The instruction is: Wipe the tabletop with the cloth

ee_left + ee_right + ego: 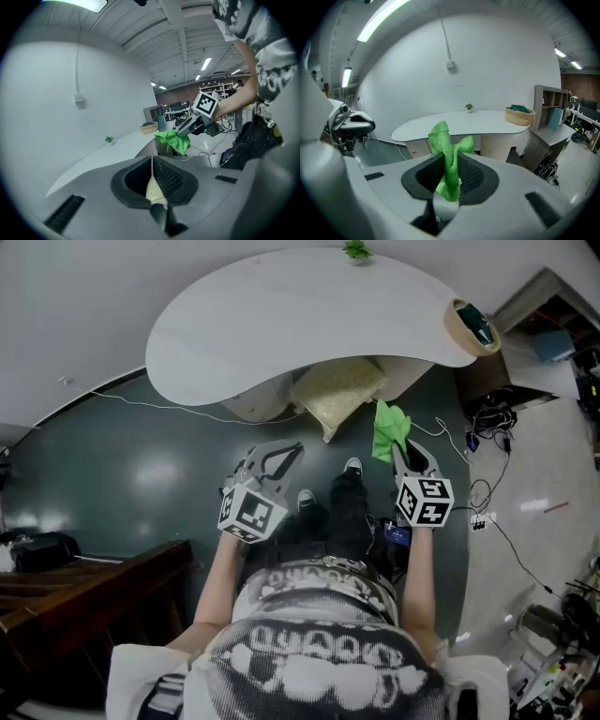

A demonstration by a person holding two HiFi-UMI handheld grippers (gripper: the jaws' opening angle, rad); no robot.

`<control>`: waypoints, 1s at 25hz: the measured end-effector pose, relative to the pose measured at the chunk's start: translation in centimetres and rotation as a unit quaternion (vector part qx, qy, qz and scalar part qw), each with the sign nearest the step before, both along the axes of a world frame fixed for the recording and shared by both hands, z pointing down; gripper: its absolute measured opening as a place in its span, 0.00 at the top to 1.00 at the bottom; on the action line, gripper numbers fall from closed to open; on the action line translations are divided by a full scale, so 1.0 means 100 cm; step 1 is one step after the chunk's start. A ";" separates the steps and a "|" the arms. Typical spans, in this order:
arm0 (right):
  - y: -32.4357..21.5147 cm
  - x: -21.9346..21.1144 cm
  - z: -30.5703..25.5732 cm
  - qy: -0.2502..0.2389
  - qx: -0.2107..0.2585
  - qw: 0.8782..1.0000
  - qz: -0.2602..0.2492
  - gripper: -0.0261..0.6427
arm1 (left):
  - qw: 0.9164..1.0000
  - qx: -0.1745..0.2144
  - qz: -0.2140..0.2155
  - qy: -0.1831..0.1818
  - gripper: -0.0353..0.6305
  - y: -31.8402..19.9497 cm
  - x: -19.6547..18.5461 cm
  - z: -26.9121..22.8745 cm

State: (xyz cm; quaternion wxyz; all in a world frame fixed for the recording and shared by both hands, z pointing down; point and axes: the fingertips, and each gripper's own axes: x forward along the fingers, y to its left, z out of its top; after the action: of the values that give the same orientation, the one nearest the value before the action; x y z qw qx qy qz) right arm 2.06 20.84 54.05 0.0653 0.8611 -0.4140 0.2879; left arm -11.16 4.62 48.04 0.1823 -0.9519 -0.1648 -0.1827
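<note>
The white curved tabletop lies ahead of me, beyond both grippers; it also shows in the right gripper view. My right gripper is shut on a bright green cloth, which sticks up from between its jaws. It hangs in the air short of the table's near edge. My left gripper is level with it on the left, its jaws closed tip to tip with nothing between them. In the left gripper view the right gripper and the cloth are off to the side.
A woven basket stands on the table's right end and a small green plant at its far edge. A beige cushion rests under the table. Cables trail on the floor at right. Dark wooden furniture is at lower left.
</note>
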 end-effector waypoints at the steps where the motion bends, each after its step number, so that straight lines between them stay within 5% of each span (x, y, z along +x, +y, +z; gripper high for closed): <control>1: 0.000 -0.005 -0.002 0.003 0.005 1.000 0.000 0.83 | 1.000 0.002 0.002 0.000 0.93 0.001 -0.003 0.001; 25: -0.011 -0.056 -0.041 0.050 0.030 0.997 -0.056 0.83 | 1.000 0.007 0.003 0.017 0.93 0.006 -0.022 0.002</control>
State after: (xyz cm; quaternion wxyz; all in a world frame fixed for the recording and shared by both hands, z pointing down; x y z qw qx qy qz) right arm -3.58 19.69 49.91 0.0760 0.8514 -0.4664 0.2275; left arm -13.32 5.19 48.20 0.1918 -0.9532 -0.1633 -0.1674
